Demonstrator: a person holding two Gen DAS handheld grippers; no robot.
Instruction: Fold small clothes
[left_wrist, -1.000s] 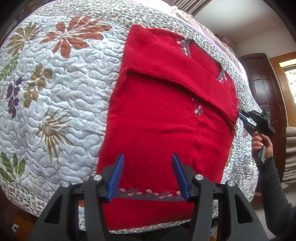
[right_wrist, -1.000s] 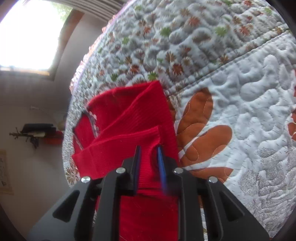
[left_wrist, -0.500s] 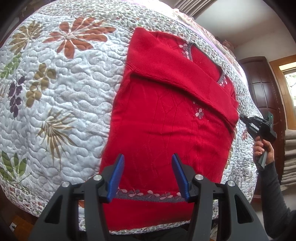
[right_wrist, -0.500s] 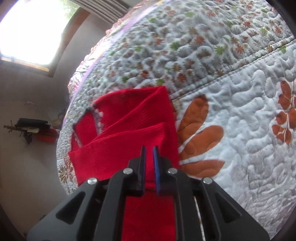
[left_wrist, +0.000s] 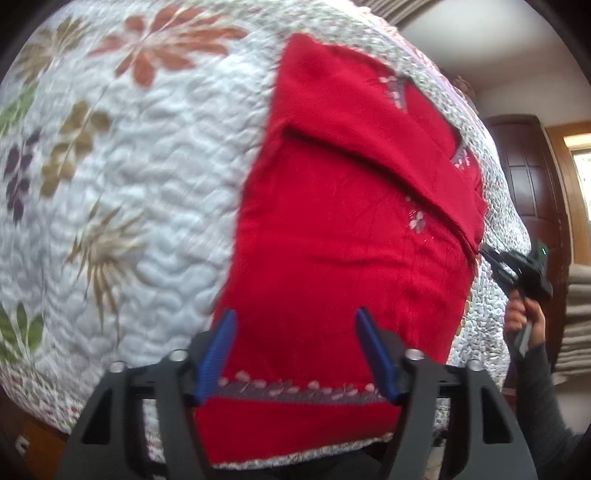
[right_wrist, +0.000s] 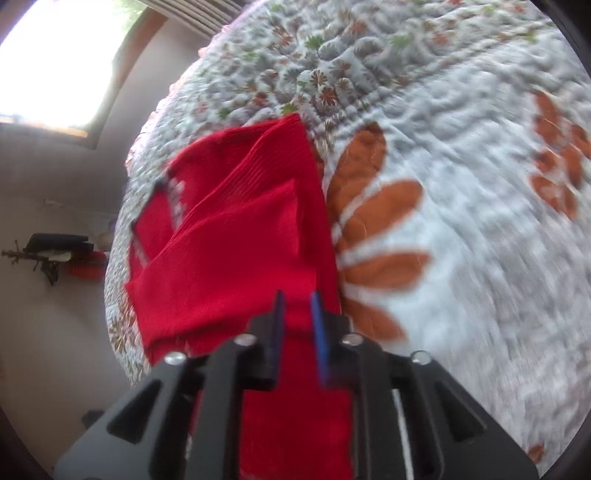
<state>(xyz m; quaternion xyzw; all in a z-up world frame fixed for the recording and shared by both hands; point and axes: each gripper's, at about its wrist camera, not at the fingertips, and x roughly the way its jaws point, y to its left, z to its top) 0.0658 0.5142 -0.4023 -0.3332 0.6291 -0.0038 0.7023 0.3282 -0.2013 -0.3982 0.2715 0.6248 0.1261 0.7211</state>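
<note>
**Bedroom, quilted bed: red sweater part-folded, hem is next**

Bed with a floral quilt (left_wrist: 155, 177) as the work surface; dark wooden door (left_wrist: 532, 173) beyond the far right side, bright window (right_wrist: 55, 62) in the right wrist view.

Red sweater (left_wrist: 332, 240) lies flat on the quilt, long axis running from the hem straight away to the neckline. One sleeve (left_wrist: 373, 147) is folded diagonally across the chest.

Left gripper (left_wrist: 295, 350) sits at the hem end, fingers wide apart, straddling the hem trim (left_wrist: 295, 387); blur hides whether they touch the cloth. Nothing held.

Right gripper (right_wrist: 297, 332) is at the sweater's right edge, low over the fabric, fingers a narrow gap apart with red cloth showing between them. Can't tell if they pinch it.

Judgement: left gripper is nearer the hem, so a hem-to-neck fold runs along the long axis, away from the left fingers.
</note>
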